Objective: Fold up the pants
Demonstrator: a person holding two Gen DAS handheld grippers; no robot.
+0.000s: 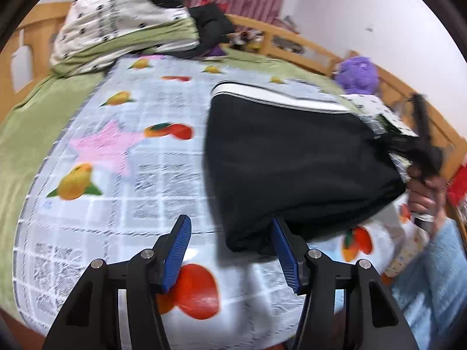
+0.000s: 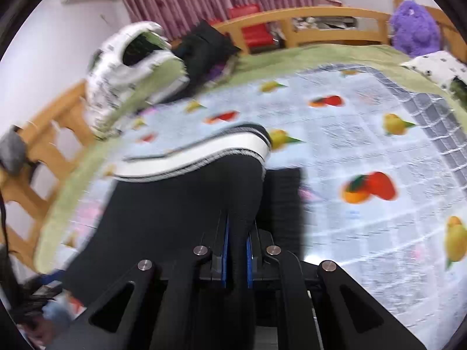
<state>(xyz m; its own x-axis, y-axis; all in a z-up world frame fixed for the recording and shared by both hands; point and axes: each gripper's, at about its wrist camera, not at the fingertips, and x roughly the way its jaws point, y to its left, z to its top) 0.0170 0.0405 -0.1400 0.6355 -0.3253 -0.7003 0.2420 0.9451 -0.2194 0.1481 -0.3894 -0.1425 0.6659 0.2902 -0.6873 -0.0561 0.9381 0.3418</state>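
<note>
The black pants (image 1: 294, 157) with a white striped waistband (image 1: 277, 94) lie folded on the fruit-print bed sheet (image 1: 146, 175). My left gripper (image 1: 230, 227) is open and empty, its right blue pad beside the pants' near corner. My right gripper (image 2: 237, 227) is shut on the black pants (image 2: 175, 204), pinching the fabric between its blue pads, and lifts that edge; the waistband (image 2: 198, 154) hangs beyond it. In the left wrist view the right gripper (image 1: 420, 143) grips the pants' right corner.
A bundled white and green quilt (image 1: 122, 23) and dark clothes (image 1: 210, 29) lie at the head of the bed. A wooden rail (image 1: 306, 46) runs around the bed. A purple plush toy (image 1: 356, 73) sits by a spotted pillow (image 2: 437, 67).
</note>
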